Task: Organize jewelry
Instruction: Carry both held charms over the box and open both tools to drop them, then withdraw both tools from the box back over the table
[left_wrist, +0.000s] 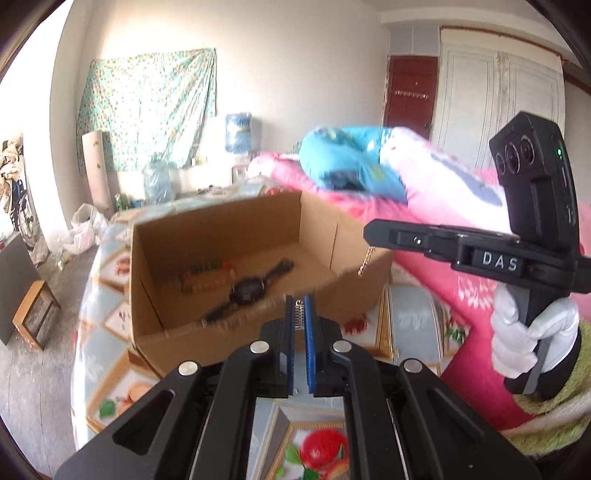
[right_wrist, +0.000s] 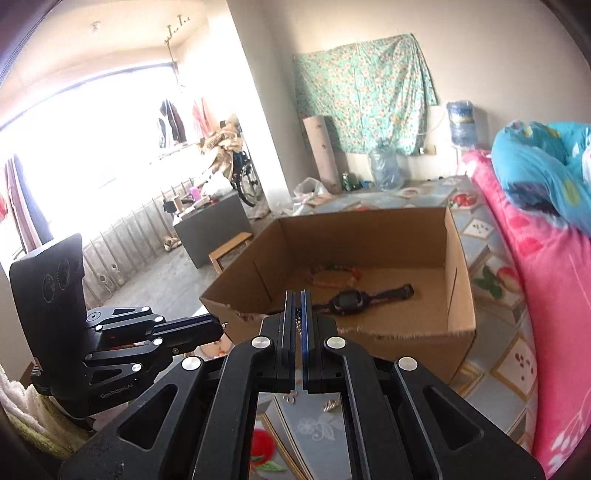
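A cardboard box (left_wrist: 229, 236) is seen open on the patterned bench (left_wrist: 417, 317), beside a pink bed (left_wrist: 443, 206). On the box floor a black watch (left_wrist: 249, 290) is laid flat, with a beaded bracelet (left_wrist: 207, 277) just behind it. The left hand-held gripper (left_wrist: 300, 310) is held at the near box wall, its pads pressed onto a small coiled silver piece (left_wrist: 300, 314). The right hand-held gripper (right_wrist: 298, 310) is pinched on a thin gold chain (left_wrist: 366, 263), which is seen dangling over the box's right rim. Two small trinkets (right_wrist: 330, 405) are noted on the bench below it.
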